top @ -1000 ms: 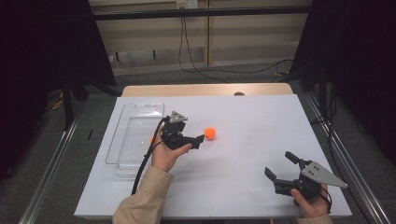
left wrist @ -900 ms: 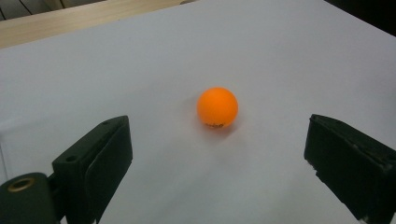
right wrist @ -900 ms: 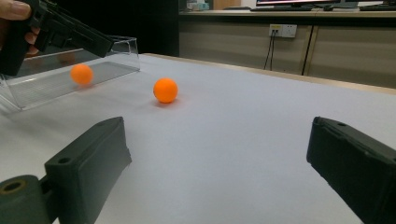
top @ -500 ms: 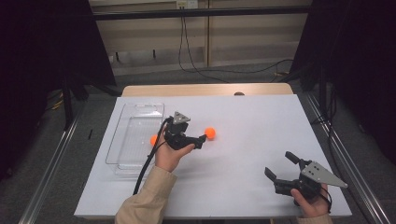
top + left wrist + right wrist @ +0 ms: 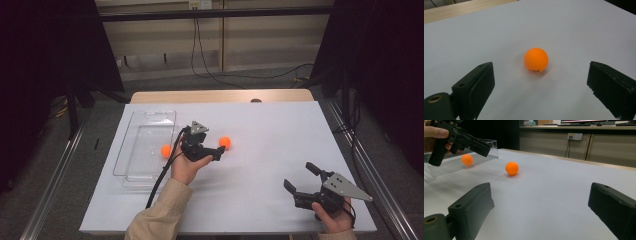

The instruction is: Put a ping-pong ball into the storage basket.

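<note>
An orange ball (image 5: 225,142) lies on the white table sheet, just right of the clear plastic tray (image 5: 142,162). A second orange ball (image 5: 166,150) lies inside the tray at its right side. My left gripper (image 5: 219,152) hovers just in front of the loose ball. In the left gripper view the black jaws stand wide open and the ball (image 5: 536,60) sits a little beyond them, untouched. My right gripper (image 5: 299,175) rests open at the near right with nothing between its jaws. From there I see the loose ball (image 5: 512,168), the tray ball (image 5: 467,159) and the left gripper (image 5: 482,148).
The white sheet (image 5: 280,130) covers most of the table, with a strip of bare wood (image 5: 220,96) at the far edge. Metal rails (image 5: 50,195) run along both sides. A cable (image 5: 162,177) trails from the left gripper toward the near edge.
The left gripper has edged slightly right toward the loose ball. The right gripper and both balls have stayed where they were.
</note>
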`<state>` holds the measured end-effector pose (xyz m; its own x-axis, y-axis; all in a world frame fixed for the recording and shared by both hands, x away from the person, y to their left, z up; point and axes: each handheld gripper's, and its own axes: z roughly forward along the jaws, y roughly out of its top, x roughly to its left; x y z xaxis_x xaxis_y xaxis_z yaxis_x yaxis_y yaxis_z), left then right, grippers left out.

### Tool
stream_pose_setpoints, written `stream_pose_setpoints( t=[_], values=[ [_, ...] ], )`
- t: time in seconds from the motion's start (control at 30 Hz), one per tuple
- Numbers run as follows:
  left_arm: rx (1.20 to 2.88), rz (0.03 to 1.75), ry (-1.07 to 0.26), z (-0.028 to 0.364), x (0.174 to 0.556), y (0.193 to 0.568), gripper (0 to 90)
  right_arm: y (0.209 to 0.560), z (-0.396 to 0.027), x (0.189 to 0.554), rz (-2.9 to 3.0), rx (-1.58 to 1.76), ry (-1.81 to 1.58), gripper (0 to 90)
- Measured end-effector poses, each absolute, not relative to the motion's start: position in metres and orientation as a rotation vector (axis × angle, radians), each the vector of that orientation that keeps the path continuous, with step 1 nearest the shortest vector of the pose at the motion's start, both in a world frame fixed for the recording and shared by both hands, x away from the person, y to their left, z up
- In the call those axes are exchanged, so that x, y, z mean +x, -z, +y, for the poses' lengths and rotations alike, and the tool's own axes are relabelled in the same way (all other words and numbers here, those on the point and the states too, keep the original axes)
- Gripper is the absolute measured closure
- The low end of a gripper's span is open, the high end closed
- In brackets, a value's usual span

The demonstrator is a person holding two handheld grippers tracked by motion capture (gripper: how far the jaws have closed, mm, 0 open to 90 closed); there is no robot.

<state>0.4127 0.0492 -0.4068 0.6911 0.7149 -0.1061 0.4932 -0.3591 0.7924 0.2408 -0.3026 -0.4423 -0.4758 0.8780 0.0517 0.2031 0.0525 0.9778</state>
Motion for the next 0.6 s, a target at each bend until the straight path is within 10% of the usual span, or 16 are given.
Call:
stream_pose_setpoints(
  t=[0.6],
  values=[
    [2.029,0.930,-0.326,0.0401,0.4151,0.4148,7.5,0.4421,-0.3028,0.2407,1.740,1.089,-1.463,4.8]
  ],
)
